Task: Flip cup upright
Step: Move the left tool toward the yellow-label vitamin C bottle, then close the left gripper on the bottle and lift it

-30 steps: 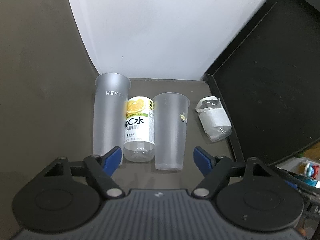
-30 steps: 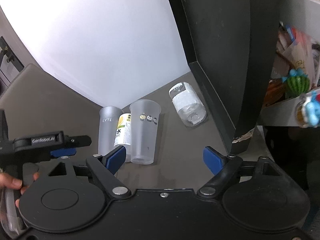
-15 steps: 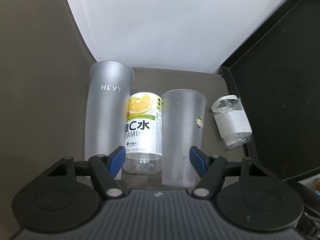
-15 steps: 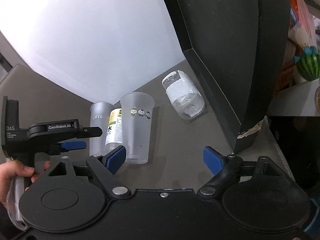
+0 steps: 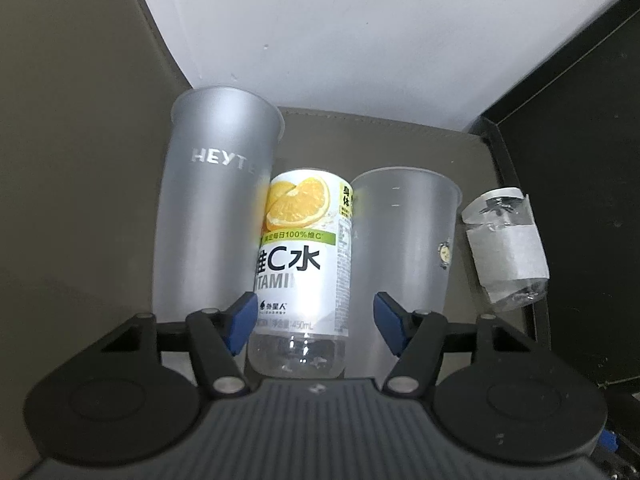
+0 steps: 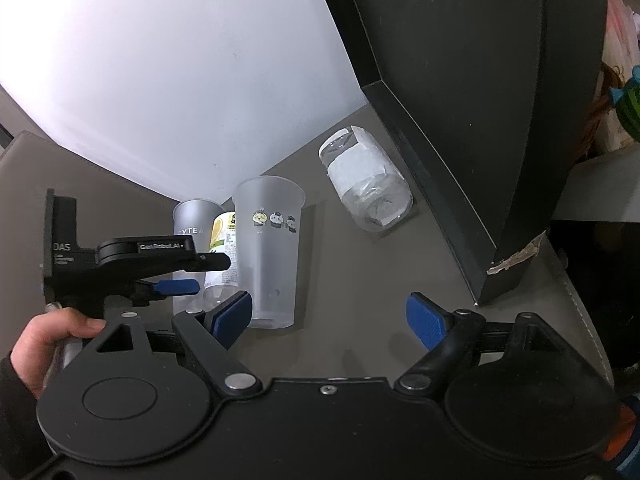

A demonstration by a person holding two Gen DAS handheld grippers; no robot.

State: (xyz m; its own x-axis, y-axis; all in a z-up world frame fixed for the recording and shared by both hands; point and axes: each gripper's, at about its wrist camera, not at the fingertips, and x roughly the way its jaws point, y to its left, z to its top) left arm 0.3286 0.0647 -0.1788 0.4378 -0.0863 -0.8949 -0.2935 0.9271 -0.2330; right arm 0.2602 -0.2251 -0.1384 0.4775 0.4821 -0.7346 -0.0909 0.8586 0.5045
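A clear cup with a white paper band (image 5: 505, 249) lies on its side at the right, by the black panel; it also shows in the right wrist view (image 6: 367, 184). A tall frosted HEYTEA cup (image 5: 216, 208), a lemon vitamin bottle (image 5: 302, 268) and a frosted cup with small stickers (image 5: 400, 264) stand in a row. My left gripper (image 5: 316, 322) is open, its blue pads on either side of the bottle's base. My right gripper (image 6: 330, 320) is open and empty, in front of the sticker cup (image 6: 270, 248).
A black panel (image 5: 580, 200) walls the right side, close to the lying cup. A white backdrop (image 5: 340, 40) stands behind the row. The grey-brown table (image 6: 360, 280) runs forward to its edge at the right. A hand (image 6: 44, 344) holds the left gripper.
My left gripper has moved forward to the row, so the bottle now sits between its pads. My right gripper has tilted and shifted slightly; the cups have not moved.
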